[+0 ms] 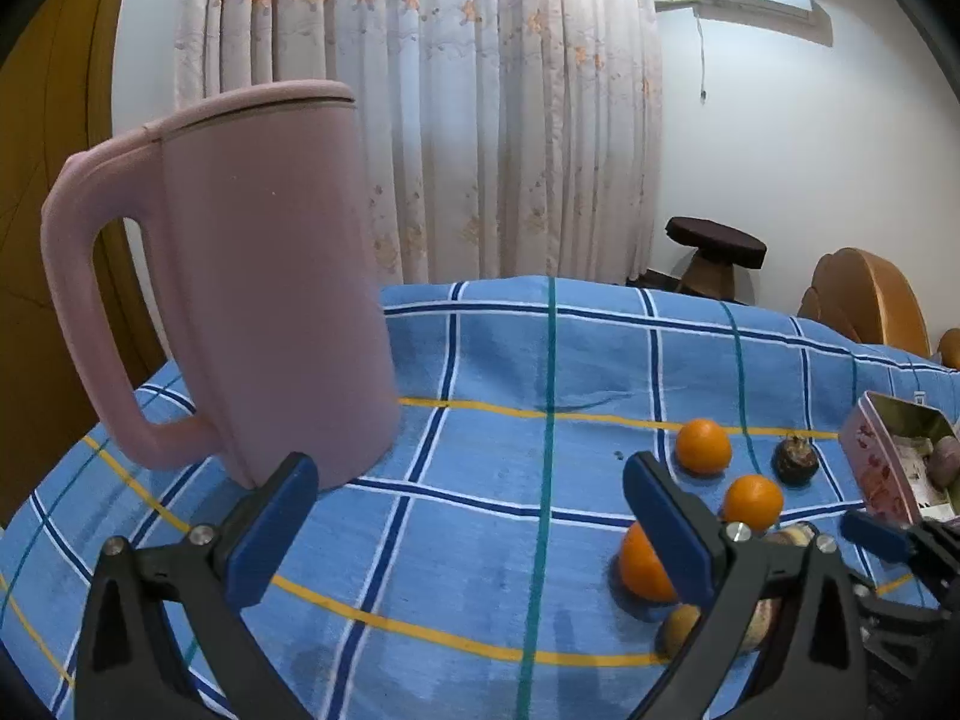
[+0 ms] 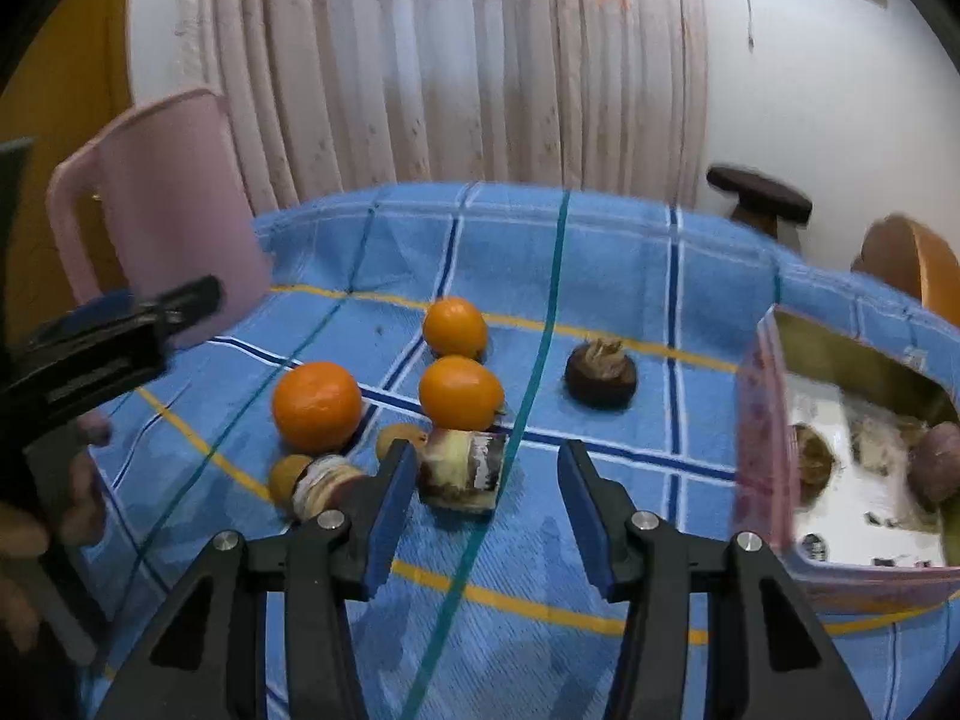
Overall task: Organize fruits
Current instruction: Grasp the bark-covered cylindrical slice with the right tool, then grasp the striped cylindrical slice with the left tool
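Three oranges (image 2: 316, 405) (image 2: 460, 391) (image 2: 454, 327) lie on the blue checked cloth (image 2: 600, 276), with a dark water chestnut (image 2: 601, 373) to their right. Two cut sugarcane pieces (image 2: 462, 471) (image 2: 321, 489) and small brown fruits (image 2: 287, 477) lie in front of them. A pink tin box (image 2: 759, 450) at the right holds several fruits. My right gripper (image 2: 486, 501) is open and empty just right of the nearer sugarcane piece. My left gripper (image 1: 468, 525) is open and empty above the cloth, left of the oranges (image 1: 703, 445).
A tall pink jug (image 1: 264, 300) stands at the table's far left. Curtains, a dark stool (image 1: 714, 255) and a wooden chair back (image 1: 870, 300) are behind the table. The tin box also shows at the right edge of the left wrist view (image 1: 870, 468).
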Tool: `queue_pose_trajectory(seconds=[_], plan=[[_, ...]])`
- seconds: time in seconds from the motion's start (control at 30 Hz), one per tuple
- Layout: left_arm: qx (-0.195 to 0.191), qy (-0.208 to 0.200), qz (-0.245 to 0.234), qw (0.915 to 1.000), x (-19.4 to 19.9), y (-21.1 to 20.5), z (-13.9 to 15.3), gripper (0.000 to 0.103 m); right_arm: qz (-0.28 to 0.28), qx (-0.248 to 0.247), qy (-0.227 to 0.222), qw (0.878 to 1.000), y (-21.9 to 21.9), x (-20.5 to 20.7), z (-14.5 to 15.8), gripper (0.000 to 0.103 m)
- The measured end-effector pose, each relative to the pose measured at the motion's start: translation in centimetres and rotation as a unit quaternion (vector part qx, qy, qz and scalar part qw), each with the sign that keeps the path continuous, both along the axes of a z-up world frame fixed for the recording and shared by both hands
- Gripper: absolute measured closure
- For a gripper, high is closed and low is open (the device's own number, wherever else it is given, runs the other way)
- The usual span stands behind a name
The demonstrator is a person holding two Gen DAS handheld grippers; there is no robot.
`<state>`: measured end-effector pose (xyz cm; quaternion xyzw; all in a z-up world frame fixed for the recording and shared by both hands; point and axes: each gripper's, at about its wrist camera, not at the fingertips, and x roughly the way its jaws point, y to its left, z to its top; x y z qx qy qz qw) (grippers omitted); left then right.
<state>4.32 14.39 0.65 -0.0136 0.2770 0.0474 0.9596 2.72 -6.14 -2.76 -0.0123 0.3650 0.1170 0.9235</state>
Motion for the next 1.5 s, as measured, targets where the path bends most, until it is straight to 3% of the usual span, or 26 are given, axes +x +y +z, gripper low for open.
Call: queue_pose_trajectory(seconds=[0.13, 0.23, 0.33, 0.53, 0.63, 0.83, 0.97, 1.03, 1.17, 1.33, 1.5], plan=[[0.004, 0.006, 0.008, 0.9999, 0.2, 0.4, 0.0, 0.000, 0.008, 0.039, 0.049, 0.998, 0.0, 1.8, -1.2, 0.057], [-0.004, 0.013, 0.008, 0.9999, 0.4, 0.6, -0.2, 0.000, 0.001, 0.065, 0.051, 0.997, -0.5, 2.4, -1.2, 0.057], [0.001, 0.015, 0.007, 0.9999, 0.4, 0.5, -0.3, 0.000, 0.003, 0.118, 0.079, 0.990, -1.9, 2.5, -1.7, 0.066], [-0.006, 0.023, 0.006, 0.9997, 0.7, 0.6, -0.6, 0.000, -0.018, 0.051, 0.060, 0.997, -1.8, 0.8, -1.4, 0.067], [-0.009, 0.026, -0.008, 0.9996, 0.8, 0.2, -0.7, 0.000, -0.012, 0.031, 0.074, 0.997, -1.1, 1.4, -1.7, 0.067], [-0.005, 0.009, -0.071, 0.9974, -0.2, -1.6, -0.3, 0.000, -0.007, 0.060, 0.060, 0.996, -2.0, 1.4, -1.3, 0.071], [-0.032, 0.006, -0.160, 0.9866, -1.2, -3.4, 0.0, 0.000, -0.011, 0.070, 0.009, 0.997, -3.3, -0.7, 0.7, 0.071], [-0.023, 0.006, -0.199, 0.9797, -1.8, -5.1, 0.0, 0.000, -0.011, 0.070, -0.013, 0.997, -4.1, -1.9, 1.5, 0.071], [0.010, 0.034, -0.255, 0.9662, -2.5, -8.8, -1.1, 0.013, -0.014, 0.071, -0.023, 0.997, -5.7, -3.4, 1.8, 0.071], [0.034, 0.084, -0.272, 0.9580, -2.2, -11.3, -3.1, 0.034, -0.011, 0.073, -0.013, 0.997, -6.4, -3.3, 1.4, 0.071], [0.006, 0.125, -0.271, 0.9544, -0.9, -11.2, -4.0, 0.044, 0.000, 0.079, -0.016, 0.997, -5.8, -3.4, 1.6, 0.071]])
